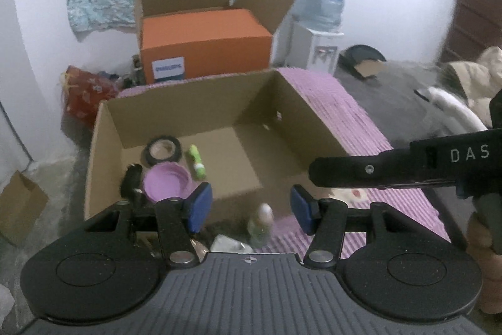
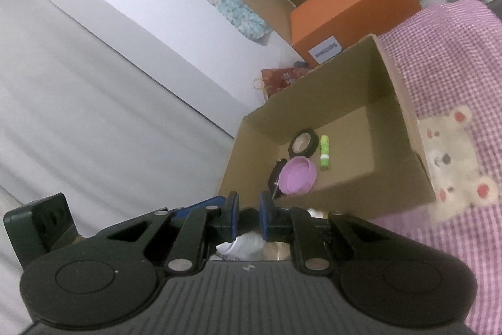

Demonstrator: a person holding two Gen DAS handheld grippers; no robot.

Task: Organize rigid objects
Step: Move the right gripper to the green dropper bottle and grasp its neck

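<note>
An open cardboard box point(image 1: 103, 127) rests on the pink cover. Inside lie a black tape roll point(image 1: 163, 149), a green tube point(image 1: 196, 162), a purple lid point(image 1: 168, 182) and a black object point(image 1: 131, 184). My left gripper point(image 1: 251, 208) hovers over the box's near wall, open, with nothing between its blue pads. Below it a small pale-capped bottle point(image 1: 262, 225) stands on the cover beside a white crumpled thing point(image 1: 230, 244). My right gripper point(image 2: 249, 215) is shut, with only a narrow gap and nothing that I can make out in it. It reaches in from the right point(image 1: 315, 175).
Behind the box stand a large carton holding an orange box point(image 1: 204, 43), a water dispenser point(image 1: 323, 21) and a red bag point(image 1: 84, 93). A small carton point(image 1: 18, 206) sits on the floor at left. The cover carries a bear print point(image 2: 451, 159).
</note>
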